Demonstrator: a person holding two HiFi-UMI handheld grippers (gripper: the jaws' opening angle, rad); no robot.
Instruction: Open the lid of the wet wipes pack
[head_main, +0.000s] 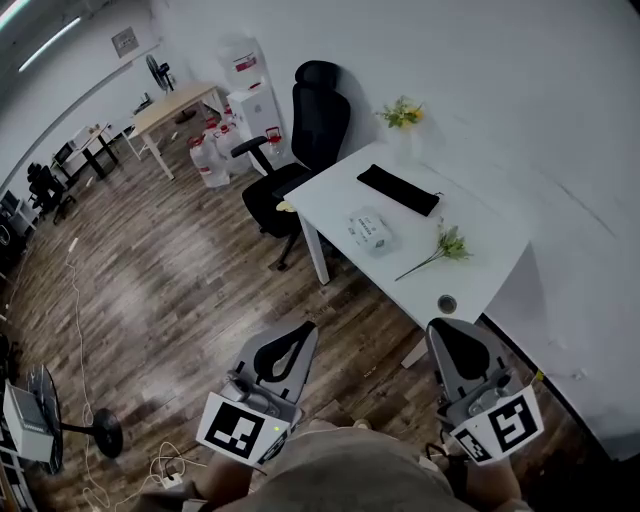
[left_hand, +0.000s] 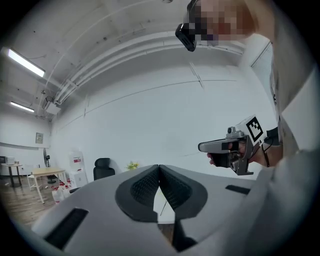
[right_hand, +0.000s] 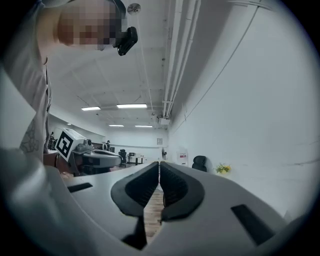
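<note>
White soft wet wipes pack (head_main: 370, 231) sits on the white rectangular table (head_main: 480, 262), well away. Grey left gripper (left_hand: 159, 186) and right gripper (right_hand: 159, 186) are both pinched together, empty. Looks like nothing's started yet, so the whole lid-opening bit is left.

My left gripper (head_main: 288, 352) and right gripper (head_main: 457, 348) hang low in front of me, well apart from the white table (head_main: 480, 270). The wet wipes pack (head_main: 370, 231) lies flat near the tabletop's middle. Beyond it a black pouch (head_main: 398, 189) lies toward the far corner, where yellow flowers (head_main: 402, 114) stand. A loose flower stem (head_main: 438, 248) lies toward the right corner and a small round thing (head_main: 447, 303) sits by the near corner. A black office chair (head_main: 300, 150) stands at the left edge.
</note>
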